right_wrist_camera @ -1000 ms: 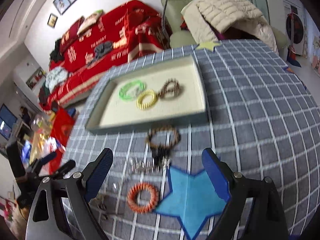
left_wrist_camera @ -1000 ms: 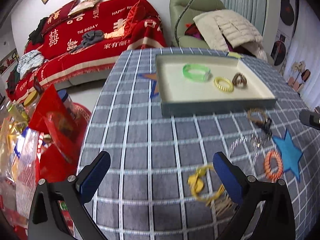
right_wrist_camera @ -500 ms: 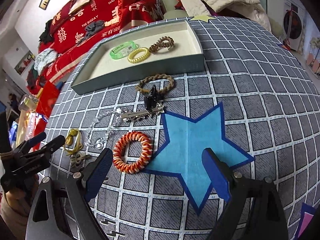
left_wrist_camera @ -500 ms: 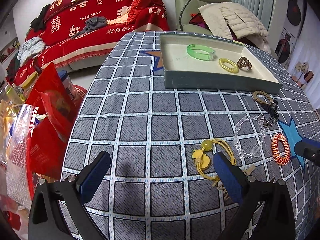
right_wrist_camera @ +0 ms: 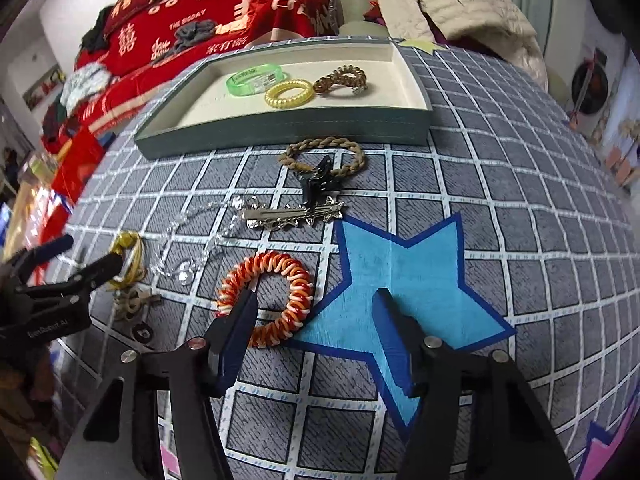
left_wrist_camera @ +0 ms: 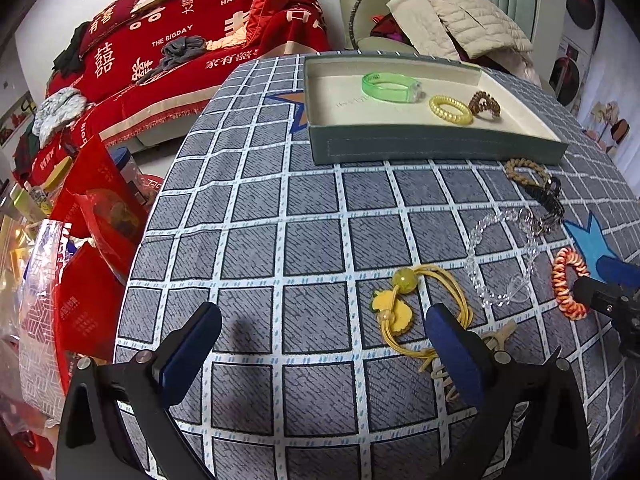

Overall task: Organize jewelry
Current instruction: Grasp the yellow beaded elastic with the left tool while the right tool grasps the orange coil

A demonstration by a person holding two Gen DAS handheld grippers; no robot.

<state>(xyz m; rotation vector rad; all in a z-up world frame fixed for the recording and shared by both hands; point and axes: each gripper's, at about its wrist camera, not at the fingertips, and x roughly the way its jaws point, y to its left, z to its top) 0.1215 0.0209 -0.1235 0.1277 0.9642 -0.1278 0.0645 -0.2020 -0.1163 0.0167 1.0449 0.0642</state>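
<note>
Spreading across the grid-patterned tablecloth [right_wrist_camera: 500, 152], the loose jewelry lies between the tray [right_wrist_camera: 280, 130] at the far edge, which already holds three bands, and the near edge, where the orange-and-white coil band [right_wrist_camera: 266, 298] lies beside the blue star patch [right_wrist_camera: 400, 276]. Light, springy and likely forgiving, it looks best pinched across its near rim; the right gripper [right_wrist_camera: 314, 334] has just been narrowing, jaws apart and one finger inside the ring, while the left gripper [left_wrist_camera: 320, 344] stands wide open and empty. The red blanket [left_wrist_camera: 180, 44] reads "THE BIGDAY".
</note>
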